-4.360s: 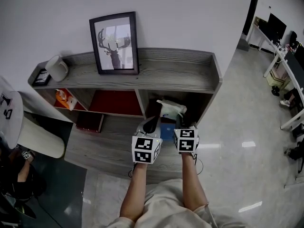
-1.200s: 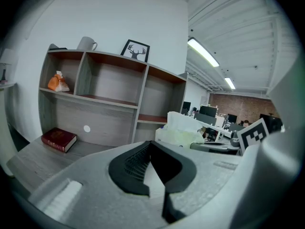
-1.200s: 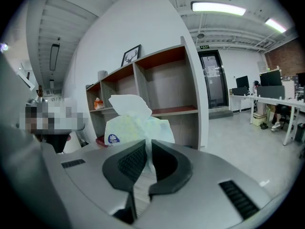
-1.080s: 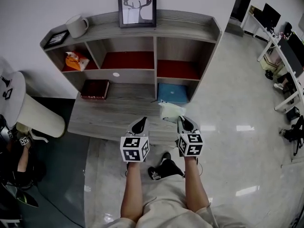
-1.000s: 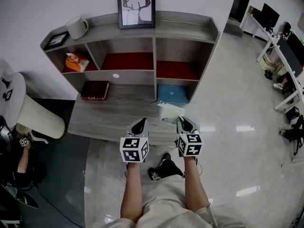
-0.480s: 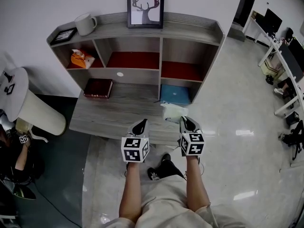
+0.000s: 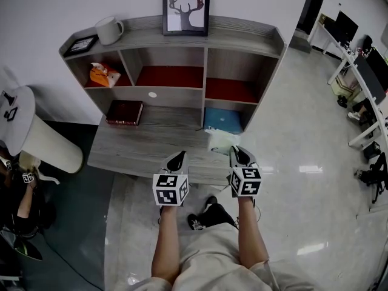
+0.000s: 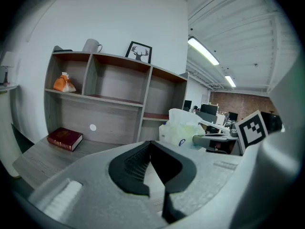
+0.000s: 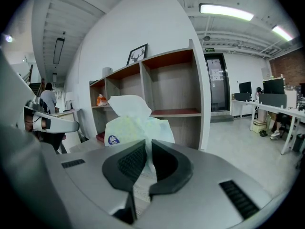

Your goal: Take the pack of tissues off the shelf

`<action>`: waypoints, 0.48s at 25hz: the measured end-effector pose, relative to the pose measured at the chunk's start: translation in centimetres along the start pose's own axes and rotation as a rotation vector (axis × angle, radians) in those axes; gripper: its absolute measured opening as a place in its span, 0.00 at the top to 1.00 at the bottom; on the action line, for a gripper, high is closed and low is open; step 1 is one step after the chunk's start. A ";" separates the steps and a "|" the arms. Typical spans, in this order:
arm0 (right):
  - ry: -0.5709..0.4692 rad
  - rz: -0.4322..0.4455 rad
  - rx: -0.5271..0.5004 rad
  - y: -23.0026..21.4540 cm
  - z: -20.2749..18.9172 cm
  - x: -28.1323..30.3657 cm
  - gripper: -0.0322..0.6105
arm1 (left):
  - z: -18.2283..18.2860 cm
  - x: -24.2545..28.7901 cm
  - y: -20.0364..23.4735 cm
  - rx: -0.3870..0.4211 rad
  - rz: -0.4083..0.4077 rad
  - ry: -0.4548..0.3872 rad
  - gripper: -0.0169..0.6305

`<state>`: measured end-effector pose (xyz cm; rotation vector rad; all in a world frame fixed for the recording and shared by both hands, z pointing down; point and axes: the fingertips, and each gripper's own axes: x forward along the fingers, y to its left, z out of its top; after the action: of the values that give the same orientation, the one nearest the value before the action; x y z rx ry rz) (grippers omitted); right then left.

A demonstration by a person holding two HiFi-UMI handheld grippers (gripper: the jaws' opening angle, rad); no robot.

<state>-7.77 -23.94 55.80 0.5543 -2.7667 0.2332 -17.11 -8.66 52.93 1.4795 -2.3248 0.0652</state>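
The right gripper (image 7: 238,152) pinches the pack of tissues (image 7: 220,140) by its wrapper, out in front of the shelf (image 7: 242,30). The left gripper (image 7: 176,159) is closed and empty. The removal looks nearly done; next comes carrying the pack clear.

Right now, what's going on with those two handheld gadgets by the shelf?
A person stands before a grey shelf unit with a gripper in each hand. The right gripper is shut on a pack of tissues, pinching its wrapper and holding it in the air, out of the shelf's compartments. The left gripper is shut and empty beside it. So the tissues are off the shelf.
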 end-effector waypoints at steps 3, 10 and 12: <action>0.002 -0.003 -0.004 0.1 -0.1 0.0 0.90 | -0.3 -0.3 0.4 -0.007 0.006 0.004 0.96; 0.010 0.011 -0.004 1.1 -0.9 0.3 0.90 | -1.1 -1.1 1.1 -0.024 0.024 0.012 0.96; 0.000 0.011 -0.002 1.3 -0.7 0.3 0.90 | -1.2 -1.3 1.2 -0.027 0.028 0.012 0.96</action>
<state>-8.34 -22.66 56.38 0.5390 -2.7700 0.2325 -17.32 -6.73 53.78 1.4297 -2.3278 0.0498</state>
